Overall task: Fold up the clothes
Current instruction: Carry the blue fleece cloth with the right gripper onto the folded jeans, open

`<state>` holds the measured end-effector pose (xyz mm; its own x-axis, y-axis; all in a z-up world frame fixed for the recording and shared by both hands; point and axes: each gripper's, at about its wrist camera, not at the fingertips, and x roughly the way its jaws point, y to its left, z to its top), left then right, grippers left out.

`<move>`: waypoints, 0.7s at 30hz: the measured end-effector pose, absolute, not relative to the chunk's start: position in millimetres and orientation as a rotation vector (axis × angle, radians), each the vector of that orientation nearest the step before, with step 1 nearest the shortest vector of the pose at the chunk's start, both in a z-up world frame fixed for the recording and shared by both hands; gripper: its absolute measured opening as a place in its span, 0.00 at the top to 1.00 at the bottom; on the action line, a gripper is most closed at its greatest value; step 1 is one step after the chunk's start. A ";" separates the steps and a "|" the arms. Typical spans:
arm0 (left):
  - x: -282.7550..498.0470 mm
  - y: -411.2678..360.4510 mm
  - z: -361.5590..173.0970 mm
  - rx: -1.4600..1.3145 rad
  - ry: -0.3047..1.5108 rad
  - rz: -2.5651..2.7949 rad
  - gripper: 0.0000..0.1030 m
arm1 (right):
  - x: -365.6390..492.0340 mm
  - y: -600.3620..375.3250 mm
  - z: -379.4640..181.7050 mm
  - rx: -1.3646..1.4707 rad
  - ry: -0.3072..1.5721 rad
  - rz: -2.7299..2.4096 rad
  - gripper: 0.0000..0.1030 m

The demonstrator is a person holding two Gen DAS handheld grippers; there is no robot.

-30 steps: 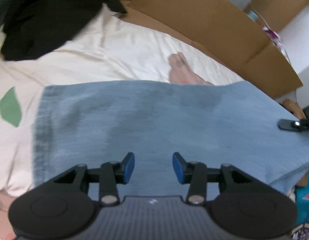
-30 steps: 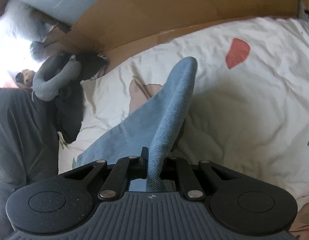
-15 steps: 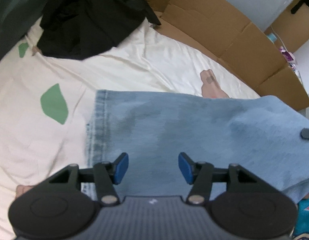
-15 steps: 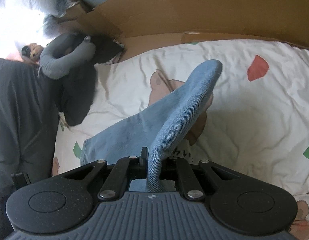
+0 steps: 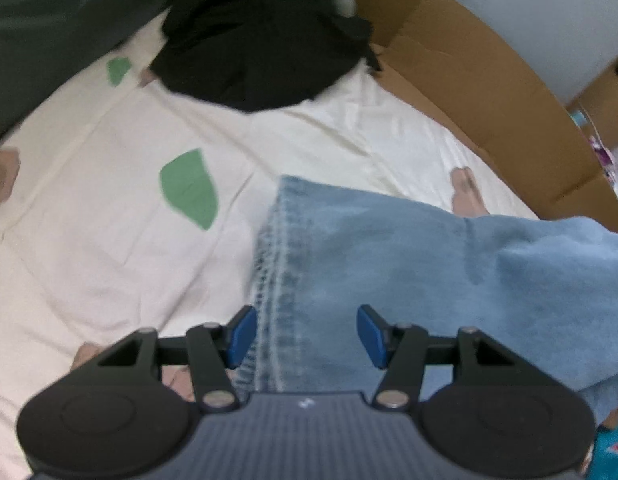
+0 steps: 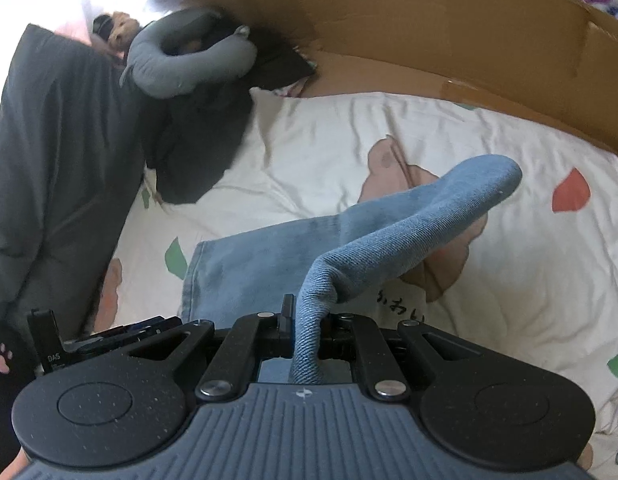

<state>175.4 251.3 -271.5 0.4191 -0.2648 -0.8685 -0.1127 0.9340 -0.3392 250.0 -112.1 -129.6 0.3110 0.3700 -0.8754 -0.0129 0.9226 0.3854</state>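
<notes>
The right gripper (image 6: pixel 309 320) is clenched on a bunched fold of the jeans (image 6: pixel 409 224), lifting it off the bed sheet (image 6: pixel 321 136). The left gripper (image 5: pixel 305 334) hangs released above the jeans' hem (image 5: pixel 285 264). Black clothing (image 5: pixel 261 40) lies at 12 o'clock, beside cardboard (image 5: pixel 469 80).

light blue jeans (image 6: pixel 245 256) lie on the bedsheet, one end lifted.

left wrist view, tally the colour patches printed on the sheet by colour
green patches: 2, one large and one small
pinkish-tan patches: 3, one at the left edge, one behind the jeans, one by the left gripper
total: 5
</notes>
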 end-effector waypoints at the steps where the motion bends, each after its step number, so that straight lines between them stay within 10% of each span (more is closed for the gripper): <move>1: 174.0 253.5 -273.9 -0.384 1.146 -0.095 0.43 | 252.6 -107.6 -128.1 0.317 1.241 0.261 0.94; 21: 150.5 284.8 -305.3 -0.524 1.157 -0.100 0.43 | 273.7 48.8 -137.9 -0.024 1.303 0.368 0.94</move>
<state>150.5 284.8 -305.3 0.4122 -0.3391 -0.8456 -0.1892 0.8760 -0.4435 273.7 48.8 -137.9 0.2150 0.2517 -0.9436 -0.2788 0.9418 0.1877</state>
